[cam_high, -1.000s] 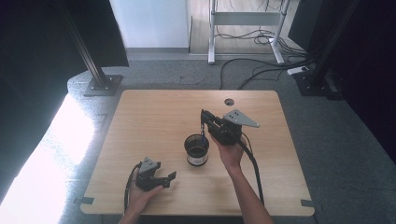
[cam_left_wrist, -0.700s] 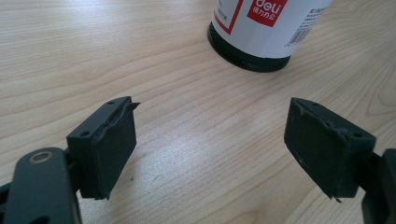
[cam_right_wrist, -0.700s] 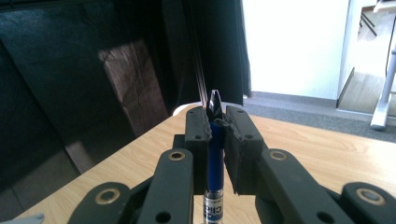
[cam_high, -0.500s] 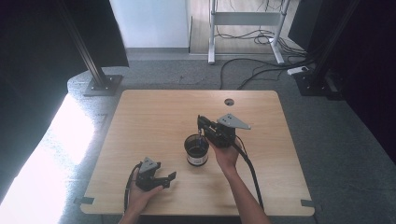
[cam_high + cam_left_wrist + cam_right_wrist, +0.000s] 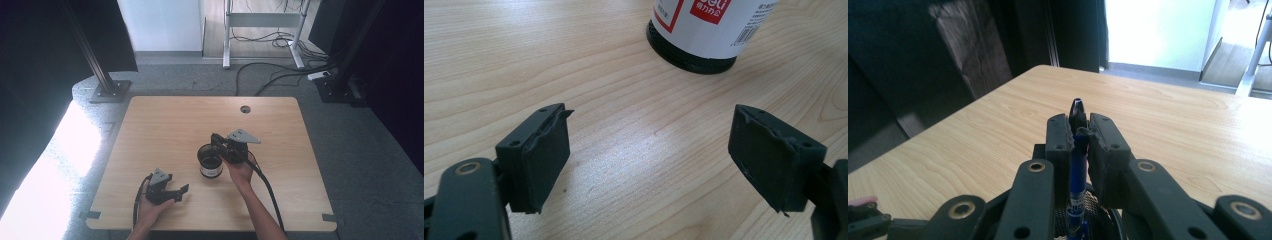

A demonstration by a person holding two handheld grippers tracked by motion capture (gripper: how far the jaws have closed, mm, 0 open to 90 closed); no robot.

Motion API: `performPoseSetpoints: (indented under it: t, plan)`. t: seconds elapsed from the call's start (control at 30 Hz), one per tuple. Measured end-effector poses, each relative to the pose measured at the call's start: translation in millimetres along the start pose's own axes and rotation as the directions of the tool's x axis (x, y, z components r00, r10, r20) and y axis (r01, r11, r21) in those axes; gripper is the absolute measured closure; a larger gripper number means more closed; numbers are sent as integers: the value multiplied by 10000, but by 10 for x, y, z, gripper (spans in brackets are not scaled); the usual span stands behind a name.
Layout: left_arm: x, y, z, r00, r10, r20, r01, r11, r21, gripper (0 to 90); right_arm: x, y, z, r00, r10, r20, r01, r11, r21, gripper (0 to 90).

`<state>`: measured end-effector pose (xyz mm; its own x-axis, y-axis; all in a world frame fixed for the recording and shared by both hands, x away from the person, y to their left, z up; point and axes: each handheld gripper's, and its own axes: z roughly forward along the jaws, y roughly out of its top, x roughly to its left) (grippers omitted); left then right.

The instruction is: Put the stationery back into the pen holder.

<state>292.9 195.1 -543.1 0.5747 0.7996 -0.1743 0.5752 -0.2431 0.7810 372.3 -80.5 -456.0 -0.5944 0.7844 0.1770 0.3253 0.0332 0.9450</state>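
The right tongs [image 5: 1078, 142] are clamped on a blue pen [image 5: 1077, 170], directly above the black mesh pen cup [image 5: 210, 161] standing mid-worktop [image 5: 165, 125]. The left tongs [image 5: 649, 160] gape with nothing between them, near the cup's base; bare wood lies between them

High view overhead, gripper views close, low, sharing table [image 5: 165, 125]

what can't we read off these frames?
1. Pen lower end: right gripper view, cut off by the bottom edge.
2. Cup top: left gripper view, cut off by the upper edge.
3. Cup contents: high view, too small and dark.
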Motion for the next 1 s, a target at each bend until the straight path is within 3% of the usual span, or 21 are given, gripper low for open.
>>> performPoseSetpoints:
  t: [0.47,0.67,0.73,0.87,1.0]
  plan:
    - [-2,-2,5,10000,37,11,-37,10000,51,170,-57,-71,70,9999,36,155,-43,9992,408,772]
    - [-2,-4,10,10000,46,29,-46,10000,87,170,-38,-84,75,9954,-613,732,572,9967,575,536]
    - [-2,-4,11,10000,44,33,-45,9999,93,169,-33,-85,52,9938,-603,929,552,9968,571,472]
    - [-4,-5,15,10000,60,35,-60,9999,94,170,-26,-96,-29,9888,-727,1300,702,9972,238,401]
    - [-4,-5,14,10000,79,34,-79,9999,98,170,-48,-106,-137,9872,-804,1375,805,9967,50,355]
